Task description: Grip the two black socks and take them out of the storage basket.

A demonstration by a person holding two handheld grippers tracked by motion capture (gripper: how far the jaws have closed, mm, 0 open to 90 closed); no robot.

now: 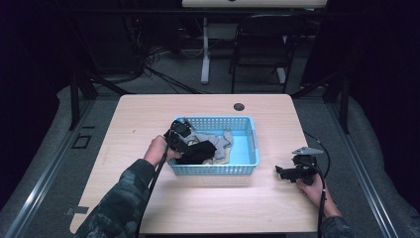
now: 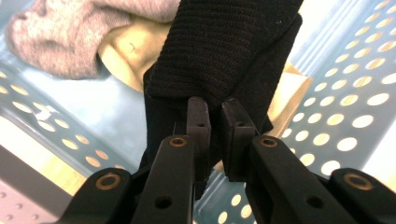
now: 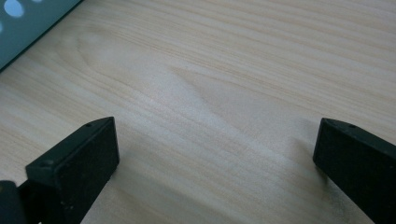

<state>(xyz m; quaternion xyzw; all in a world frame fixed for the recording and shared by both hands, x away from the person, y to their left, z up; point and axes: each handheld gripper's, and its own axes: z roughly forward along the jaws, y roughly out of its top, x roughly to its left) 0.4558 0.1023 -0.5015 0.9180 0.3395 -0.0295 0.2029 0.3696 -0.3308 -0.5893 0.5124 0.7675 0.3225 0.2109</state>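
left claw [image 2: 217,116] grips black sock [image 2: 224,51] (long axis away) | right claw [image 3: 210,154] wide

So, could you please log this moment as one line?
left gripper: shut on black knitted sock | right gripper: open | blue perforated plastic basket

The left gripper [image 1: 184,140] is held low by the left hand [image 1: 157,150], with the forearm in a camouflage-patterned sleeve [image 1: 121,198] stretched forward from the bottom edge. Its jaws are seen nearly closed, pinched on a fold of black knit. The right gripper [image 1: 285,173] is held level by the right hand [image 1: 313,187] at the right side, pointing left, with its jaws spread wide apart.
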